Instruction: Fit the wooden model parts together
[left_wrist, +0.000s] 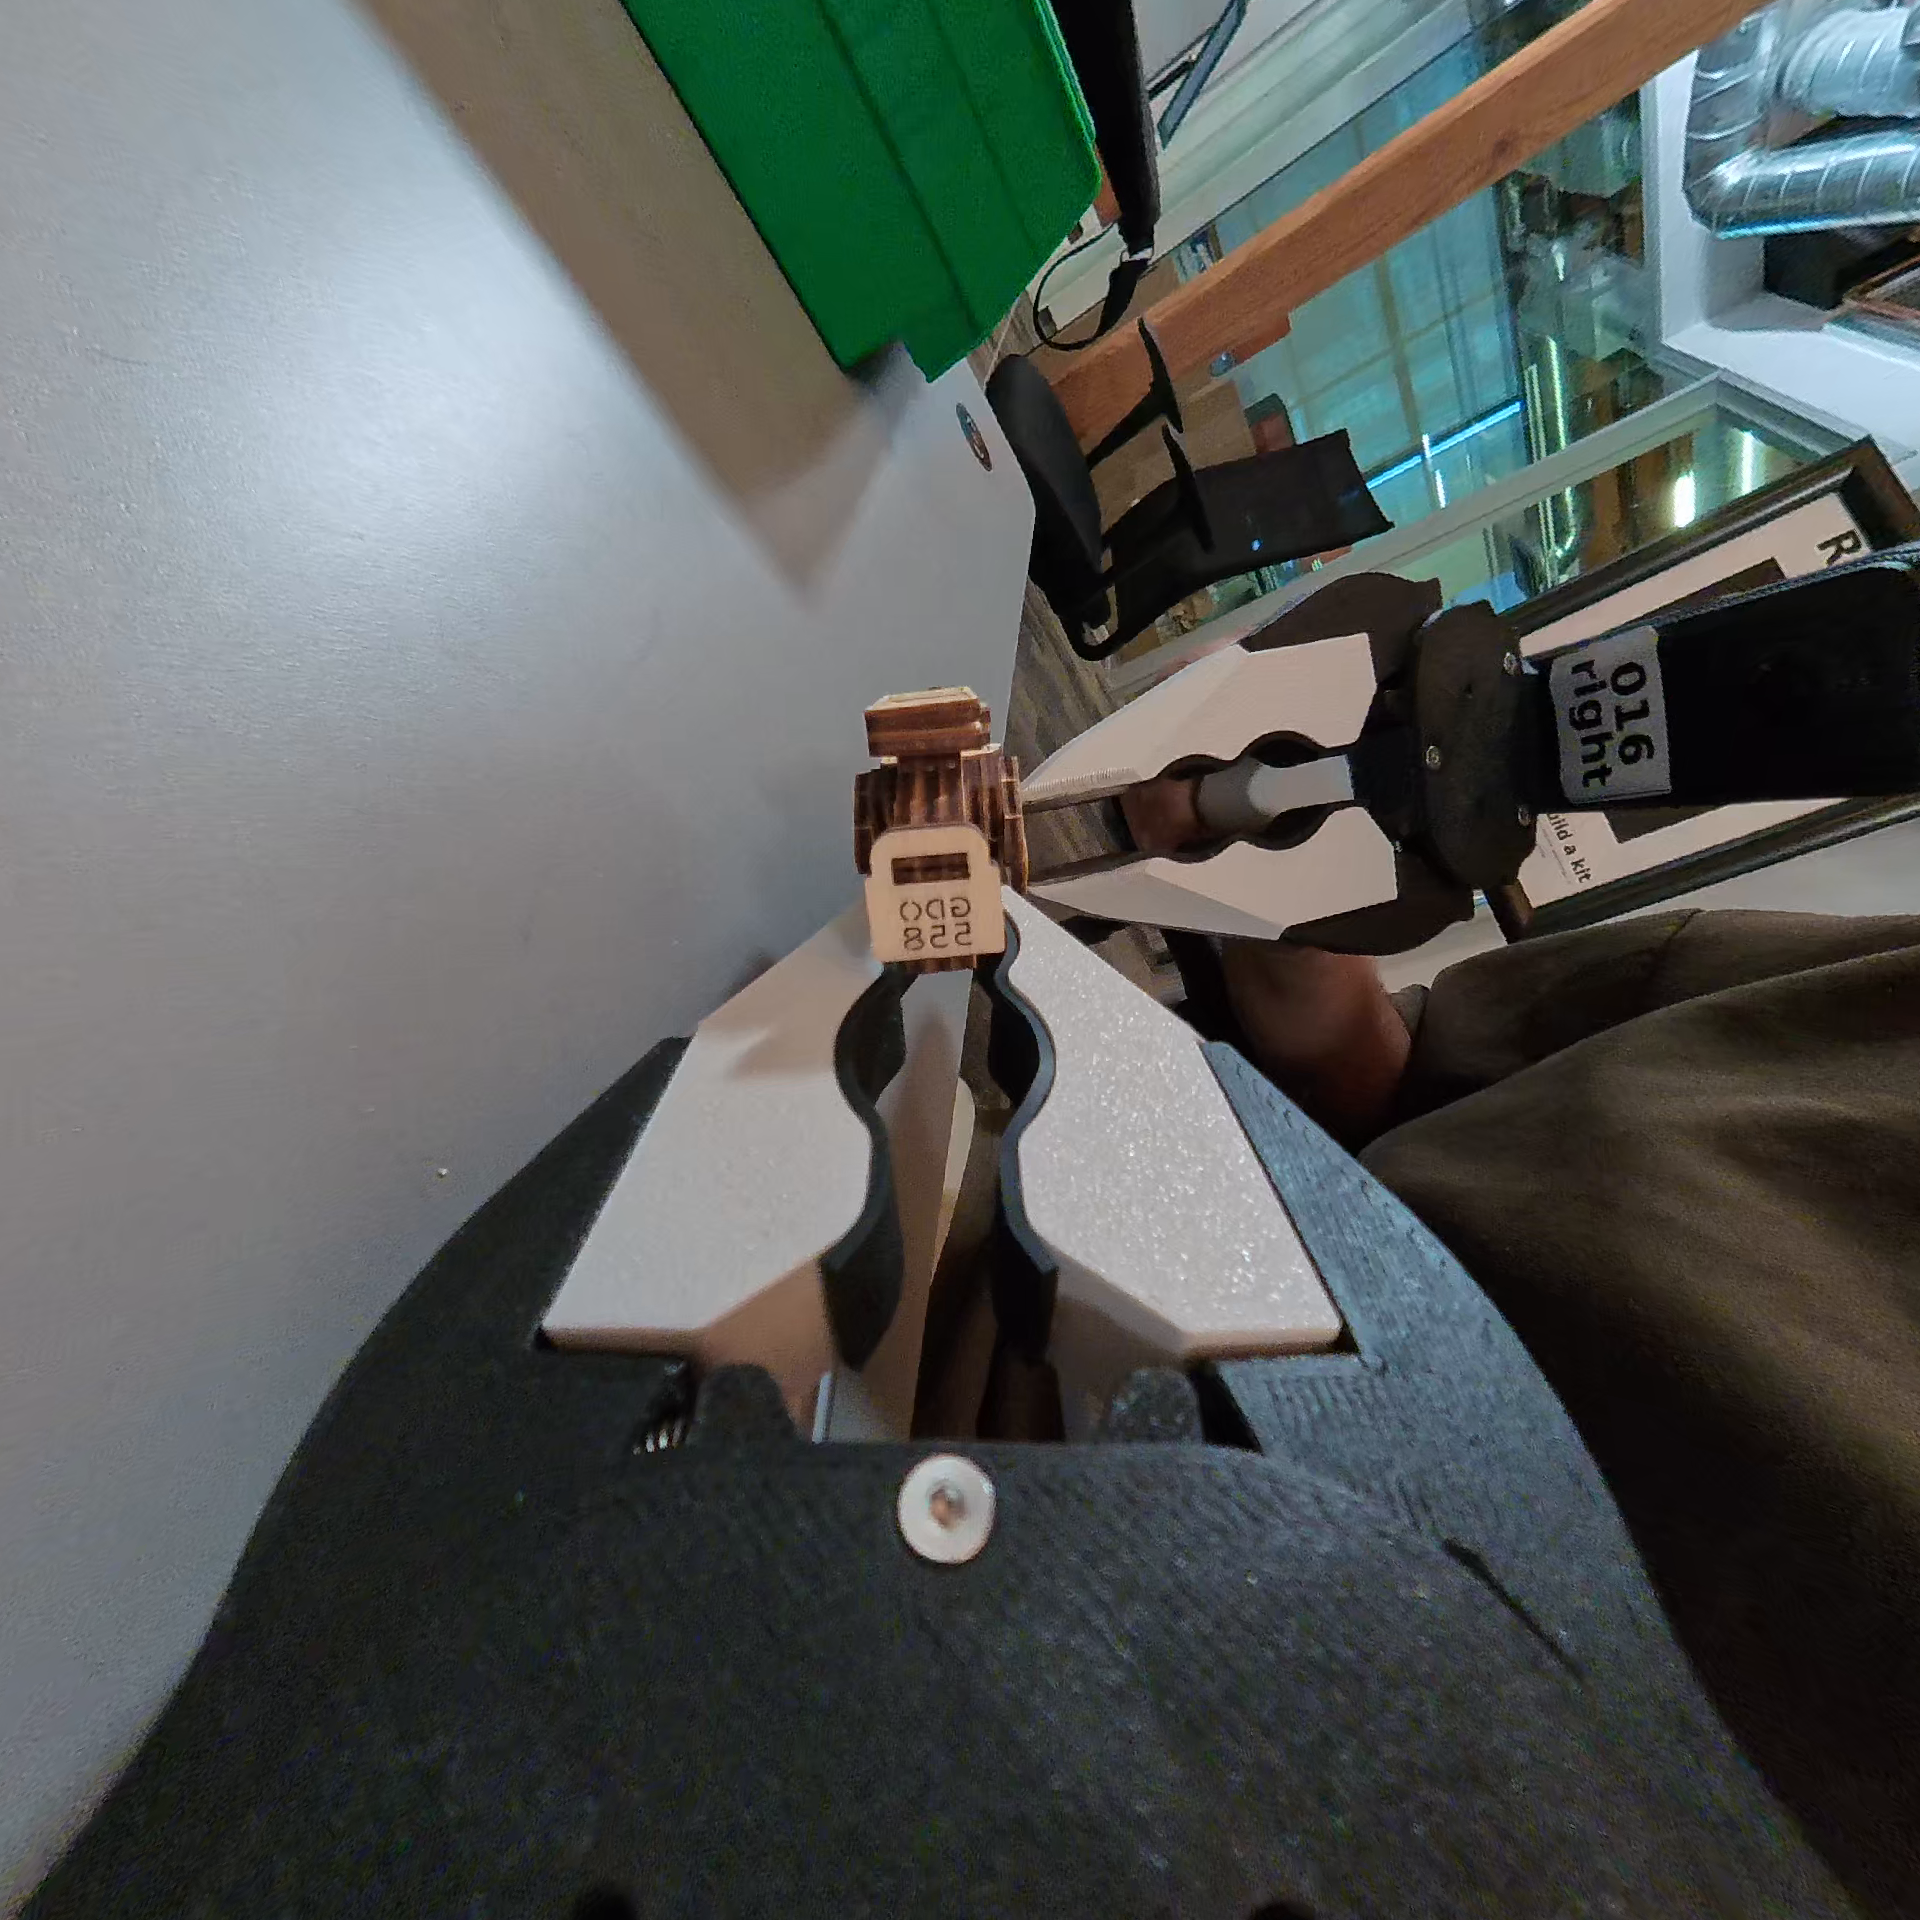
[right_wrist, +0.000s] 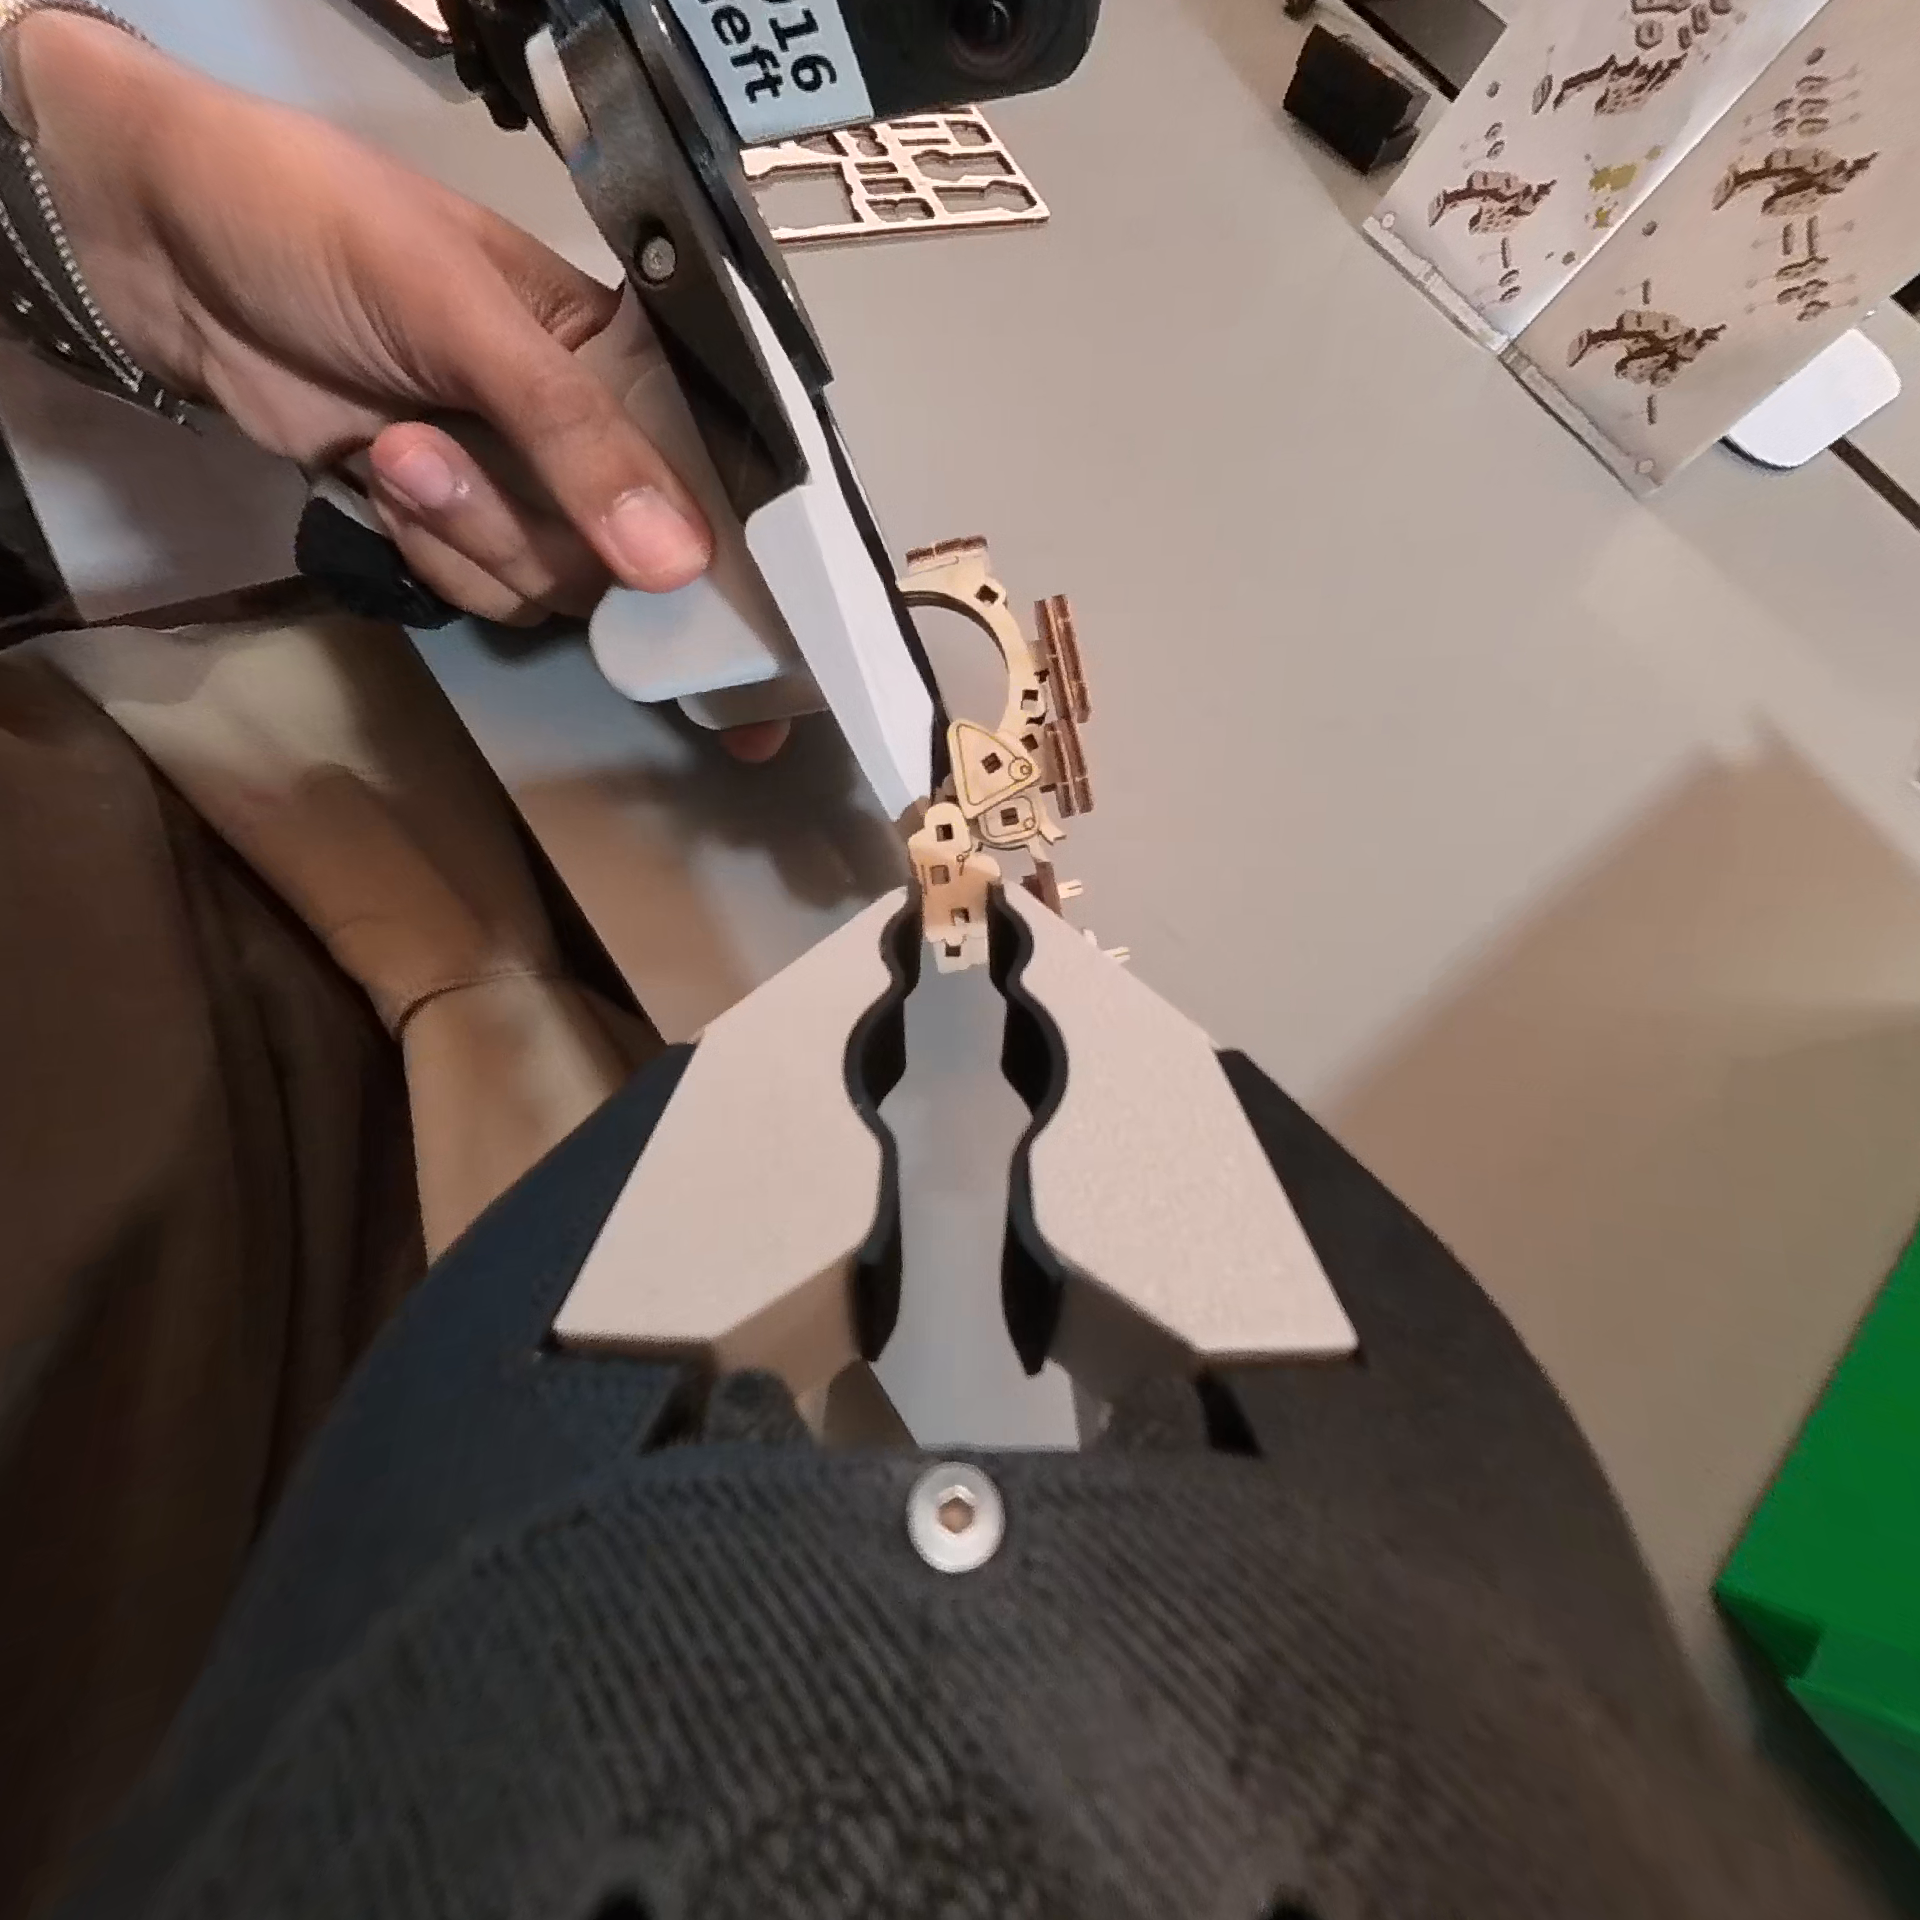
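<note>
Over a pale grey tabletop (right_wrist: 1299, 582), with a green bin (right_wrist: 1839, 1621) at four o'clock in the right wrist view, an instruction sheet (right_wrist: 1662, 208) at one o'clock and an emptied plywood sprue frame (right_wrist: 904, 177) at twelve. Held clear of the table near centre: a part-built wooden model (left_wrist: 940, 821), layered brown plywood with a pale engraved end plate, pinched at its lower end between the closed fingertips of the left gripper (left_wrist: 940, 961). At three o'clock of the model in the left wrist view, the right gripper (left_wrist: 1023, 836), tips meeting the model's side. In its own view, right gripper (right_wrist: 956, 925) clamped on a small pale slotted piece (right_wrist: 948, 878), pressed against the model's ring-shaped side plate (right_wrist: 987, 665). Judged mid-insertion: small piece presented to its seat, not visibly home. Next, probably: line tabs up with square slots, push straight in, left grip firm against the thrust. Too much force and thin tabs could snap.
</note>
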